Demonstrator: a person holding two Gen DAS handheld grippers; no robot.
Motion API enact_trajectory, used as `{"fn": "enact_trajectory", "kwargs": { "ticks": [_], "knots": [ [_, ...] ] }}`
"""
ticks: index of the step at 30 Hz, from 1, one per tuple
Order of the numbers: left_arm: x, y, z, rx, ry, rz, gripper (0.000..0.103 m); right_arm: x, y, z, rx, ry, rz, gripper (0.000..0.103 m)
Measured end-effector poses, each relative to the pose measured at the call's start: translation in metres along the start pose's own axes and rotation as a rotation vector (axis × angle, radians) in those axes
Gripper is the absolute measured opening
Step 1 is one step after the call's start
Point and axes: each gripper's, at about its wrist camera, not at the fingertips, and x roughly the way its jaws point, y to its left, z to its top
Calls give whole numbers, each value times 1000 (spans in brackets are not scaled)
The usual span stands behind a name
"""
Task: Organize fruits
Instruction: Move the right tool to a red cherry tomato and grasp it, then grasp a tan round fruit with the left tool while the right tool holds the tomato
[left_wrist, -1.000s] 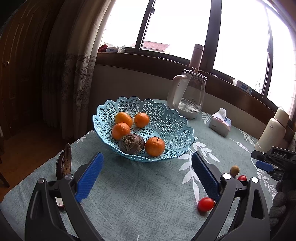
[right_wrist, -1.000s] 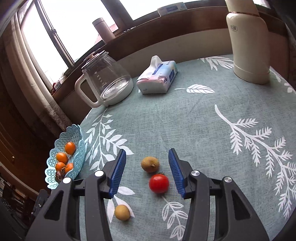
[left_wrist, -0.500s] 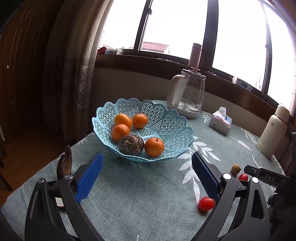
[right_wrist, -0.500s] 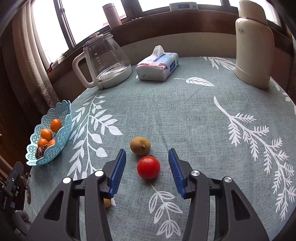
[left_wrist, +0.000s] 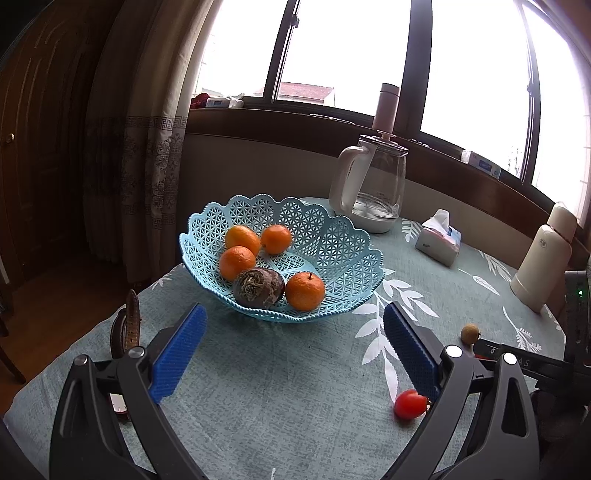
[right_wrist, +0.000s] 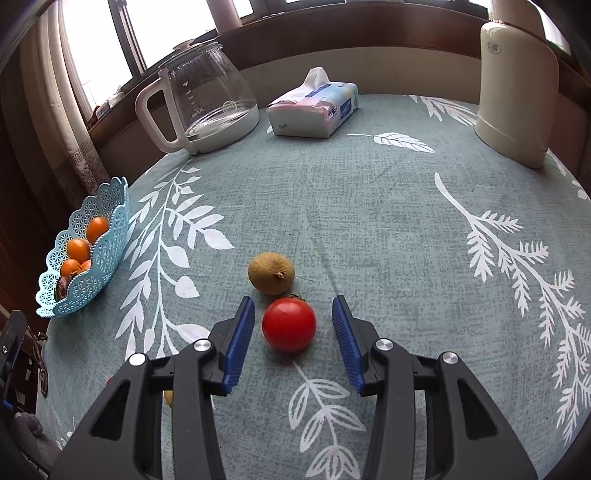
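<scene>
Closer now, the right tool (right_wrist: 293, 330) straddles the tomato (right_wrist: 289, 324) on the tabletop (right_wrist: 369, 221), jaws wide, holding nothing. Brown fruit (right_wrist: 271, 272) sits just beyond; closing off-centre could roll the tomato into it. Left tool (left_wrist: 291, 347) hovers open, empty, near the basket (left_wrist: 343, 243)

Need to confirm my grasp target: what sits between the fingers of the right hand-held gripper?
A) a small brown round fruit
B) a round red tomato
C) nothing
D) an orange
B: the round red tomato lies on the cloth between the open right hand-held gripper fingers, untouched.
</scene>
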Motion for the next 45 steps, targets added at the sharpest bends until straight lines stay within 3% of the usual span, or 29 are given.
{"fn": "enact_trajectory", "kwargs": {
  "ticks": [6, 13, 19, 25, 32, 35, 40, 45],
  "knots": [
    [1, -4, 0, 25, 7, -18, 100, 4, 6, -1, -39, 15, -22, 29],
    [6, -14, -2, 79, 47, -68, 100, -3, 3, -4, -33, -1, -27, 29],
    [2, -39, -7, 197, 53, -124, 100, -15, -15, -8, 17, -20, -27, 29],
    [1, -76, -18, 334, 101, -241, 100, -24, -29, -12, 49, -35, -38, 29],
    [12, -114, -34, 449, 240, -430, 100, -29, -42, -16, 96, -47, -37, 29],
    [19, -124, -39, 464, 280, -463, 92, -29, -46, -17, 116, -45, -28, 29],
    [34, -131, -44, 460, 349, -480, 69, -28, -46, -17, 118, -44, -21, 29],
    [46, -137, -47, 455, 391, -488, 58, -27, -47, -17, 123, -41, -17, 29]
  ]
}}
